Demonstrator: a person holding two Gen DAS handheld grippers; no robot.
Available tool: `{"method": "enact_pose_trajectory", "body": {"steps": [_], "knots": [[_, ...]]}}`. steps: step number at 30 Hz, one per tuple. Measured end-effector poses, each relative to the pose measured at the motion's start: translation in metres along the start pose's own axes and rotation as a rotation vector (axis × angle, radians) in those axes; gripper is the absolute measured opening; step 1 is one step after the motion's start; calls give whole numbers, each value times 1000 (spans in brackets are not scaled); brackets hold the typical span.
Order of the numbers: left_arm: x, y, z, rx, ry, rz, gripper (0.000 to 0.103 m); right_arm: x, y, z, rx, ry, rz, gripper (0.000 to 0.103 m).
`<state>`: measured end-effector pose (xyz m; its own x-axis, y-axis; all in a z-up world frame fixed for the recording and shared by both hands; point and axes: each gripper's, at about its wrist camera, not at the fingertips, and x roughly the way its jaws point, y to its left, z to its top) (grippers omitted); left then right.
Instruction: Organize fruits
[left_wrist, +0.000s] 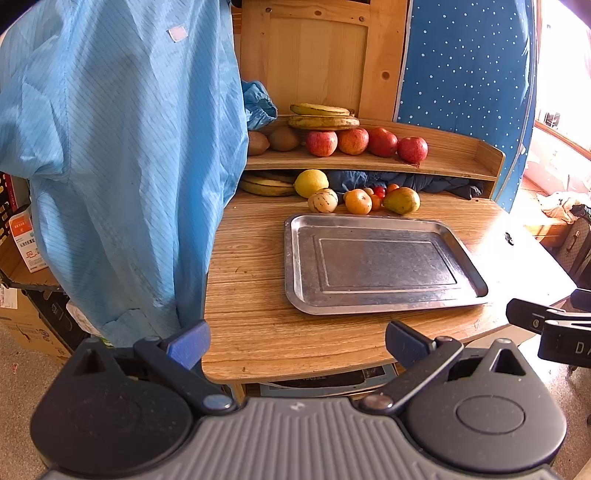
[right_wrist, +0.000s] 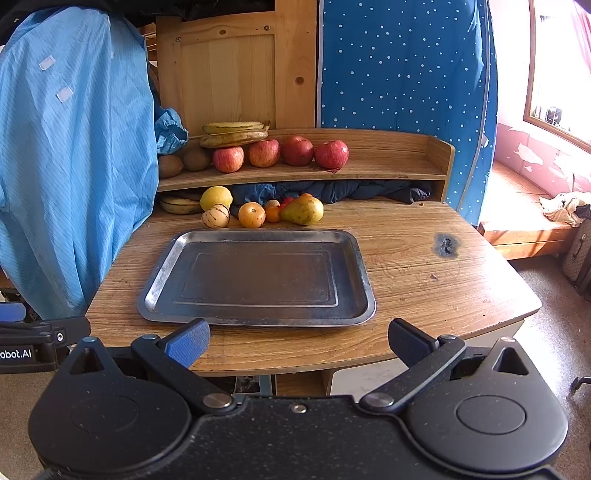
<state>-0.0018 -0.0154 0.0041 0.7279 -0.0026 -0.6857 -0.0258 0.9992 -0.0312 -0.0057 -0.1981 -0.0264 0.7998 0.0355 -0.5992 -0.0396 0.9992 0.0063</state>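
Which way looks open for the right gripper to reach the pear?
Probably straight ahead, yes: the right gripper is open, and only the low tray lies between it and the pear, which stands foremost.

My left gripper (left_wrist: 297, 341) had a grey ribbed housing between two round black discs, with black linkage arms pinned by silver rivets. Its jaws carried blue pads, the left one brighter. My right gripper (right_wrist: 297, 341) looked the same except for a speckled black housing with a small silver screw at its middle. White lettering, partly cut off, marked the side of each unit where it showed in the other camera.
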Motion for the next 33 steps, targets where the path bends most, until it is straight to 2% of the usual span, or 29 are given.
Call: {"method": "enact_pose_trajectory", "body": {"steps": [33], "knots": [[6,0,-6,0,5,-1,103,4,1,-1,6,13,-6,103]]}}
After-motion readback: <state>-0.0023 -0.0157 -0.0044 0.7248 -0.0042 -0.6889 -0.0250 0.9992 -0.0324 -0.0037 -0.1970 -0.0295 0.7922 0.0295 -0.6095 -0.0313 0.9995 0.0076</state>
